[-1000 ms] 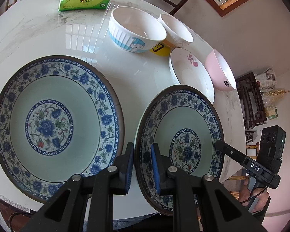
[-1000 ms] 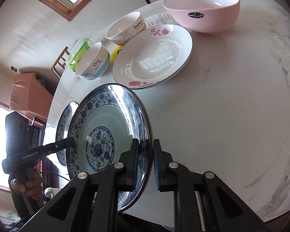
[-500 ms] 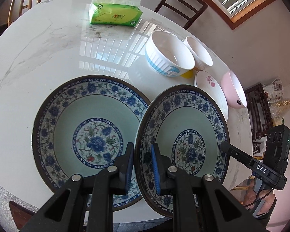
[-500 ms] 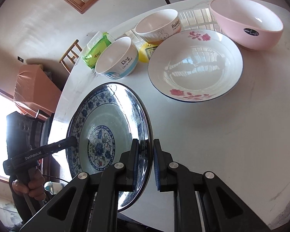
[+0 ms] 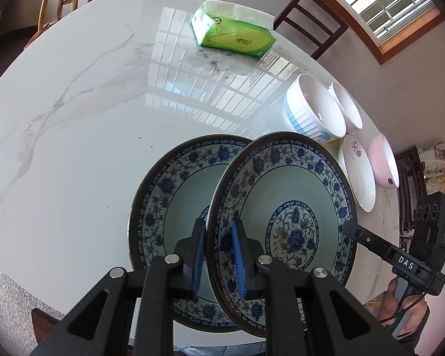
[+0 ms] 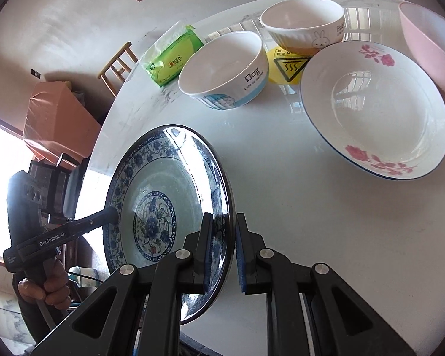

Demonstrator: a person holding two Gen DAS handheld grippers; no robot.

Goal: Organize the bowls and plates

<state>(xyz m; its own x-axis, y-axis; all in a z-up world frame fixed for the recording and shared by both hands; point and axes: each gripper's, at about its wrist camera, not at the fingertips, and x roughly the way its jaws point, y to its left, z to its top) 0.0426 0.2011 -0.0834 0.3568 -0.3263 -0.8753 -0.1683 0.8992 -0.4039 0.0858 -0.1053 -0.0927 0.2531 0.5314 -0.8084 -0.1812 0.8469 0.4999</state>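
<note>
Marble table [image 5: 74, 124] is glossy; a blue-patterned plate [image 5: 284, 216] is pinched at opposite rims by both grippers [image 5: 219, 255] [image 6: 224, 255], lifted overlapping its twin plate [image 5: 169, 195]. Probably heavy, slick, breakable.

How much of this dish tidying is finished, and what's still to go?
Nothing looks stacked yet. In hand: both claws, left and right, grip one blue plate by opposite rims, lifted partly over its twin on the table. Left: setting it down on the twin, then the flowered plate, two white bowls and pink bowl, all separate.
</note>
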